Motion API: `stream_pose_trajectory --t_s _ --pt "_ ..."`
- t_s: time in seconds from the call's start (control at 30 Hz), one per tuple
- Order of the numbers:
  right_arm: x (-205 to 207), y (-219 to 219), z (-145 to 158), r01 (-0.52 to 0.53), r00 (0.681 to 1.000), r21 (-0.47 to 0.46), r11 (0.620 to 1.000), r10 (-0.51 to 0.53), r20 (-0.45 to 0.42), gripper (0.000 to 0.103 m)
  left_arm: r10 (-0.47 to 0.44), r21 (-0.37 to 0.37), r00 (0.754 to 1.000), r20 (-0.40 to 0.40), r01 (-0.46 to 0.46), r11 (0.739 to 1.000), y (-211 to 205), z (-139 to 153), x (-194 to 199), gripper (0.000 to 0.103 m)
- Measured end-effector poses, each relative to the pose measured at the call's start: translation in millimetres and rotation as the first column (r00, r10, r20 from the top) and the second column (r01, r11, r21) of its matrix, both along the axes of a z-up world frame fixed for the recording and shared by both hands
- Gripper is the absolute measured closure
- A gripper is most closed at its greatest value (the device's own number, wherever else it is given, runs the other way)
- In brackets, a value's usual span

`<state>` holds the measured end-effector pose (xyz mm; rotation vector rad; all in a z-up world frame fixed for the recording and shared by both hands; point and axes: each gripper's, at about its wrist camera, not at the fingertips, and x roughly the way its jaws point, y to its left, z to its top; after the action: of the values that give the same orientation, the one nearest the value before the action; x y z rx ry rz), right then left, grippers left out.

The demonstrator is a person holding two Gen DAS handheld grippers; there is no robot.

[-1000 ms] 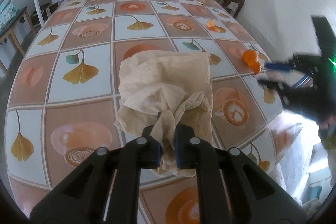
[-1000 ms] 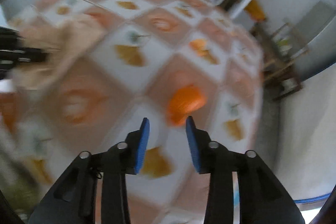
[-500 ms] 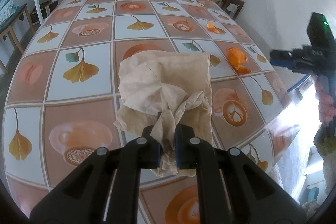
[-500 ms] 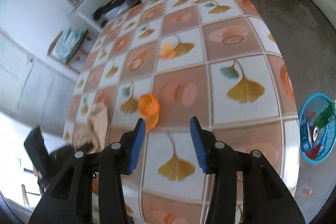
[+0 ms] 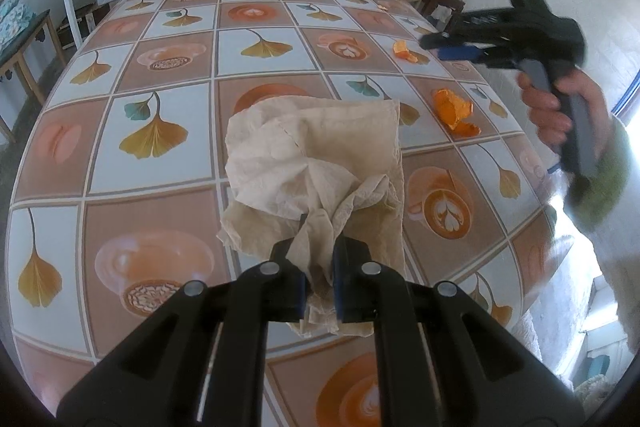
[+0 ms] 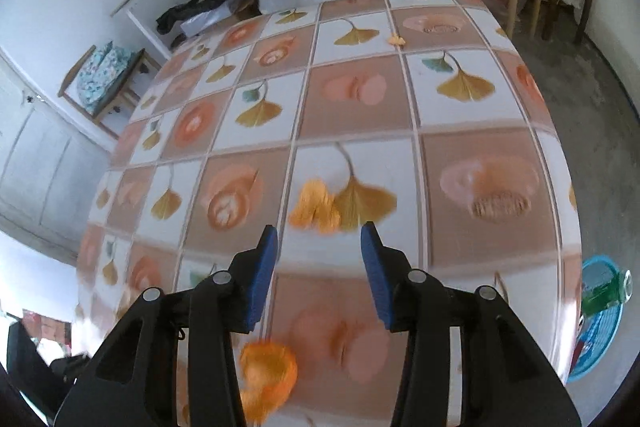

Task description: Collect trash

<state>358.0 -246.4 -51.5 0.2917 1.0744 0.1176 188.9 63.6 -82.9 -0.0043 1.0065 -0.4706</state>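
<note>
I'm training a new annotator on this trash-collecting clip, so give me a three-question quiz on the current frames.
1. True or false: the left hand-held gripper is shut on the crumpled beige paper bag.
2. How many pieces of orange peel, near, far, show in the left wrist view?
3. Nothing lies between the right hand-held gripper jaws. Which lies just ahead? A) orange peel B) a spoon C) a bottle cap

Key: 1 true; 2 two; 3 A
</note>
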Motion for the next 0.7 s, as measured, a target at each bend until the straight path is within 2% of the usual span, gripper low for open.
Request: stream_pose_trajectory --t_s 0.13,0.27,0.37,0.47,0.57,0.7 --pt "21.3 3.0 -3.7 -0.006 1.000 -0.034 0.999 0.006 0.001 0.068 0.000 0.001 1.000 0.000 0.000 1.000 0.2 0.1 -0.2 0.095" --pt "34.3 6.3 -14.9 -0.032 0.999 -0.063 0.998 0.030 -0.028 0.078 0.001 -0.001 1.000 0.000 -0.001 1.000 0.3 0.2 -0.3 0.095" --pt "35.0 11.2 -18.5 -0.059 0.998 -0.076 0.995 0.057 -0.033 0.082 0.001 0.001 1.000 0.001 -0.001 1.000 0.3 0.2 -0.2 0.095" --pt "33.4 18.3 -19.0 -0.087 0.996 -0.107 0.990 0.084 -0.034 0.092 0.001 0.001 1.000 0.001 -0.001 1.000 -0.3 0.1 -0.4 0.095" --pt "31.1 22.2 -17.7 -0.098 0.995 -0.133 0.986 0.095 -0.030 0.098 0.001 0.000 1.000 0.001 -0.001 1.000 0.4 0.1 -0.3 0.095" --pt "25.5 18.5 -12.4 -0.077 0.997 -0.117 0.990 0.076 -0.009 0.100 0.001 0.001 1.000 0.002 -0.001 1.000 0.0 0.0 -0.4 0.095"
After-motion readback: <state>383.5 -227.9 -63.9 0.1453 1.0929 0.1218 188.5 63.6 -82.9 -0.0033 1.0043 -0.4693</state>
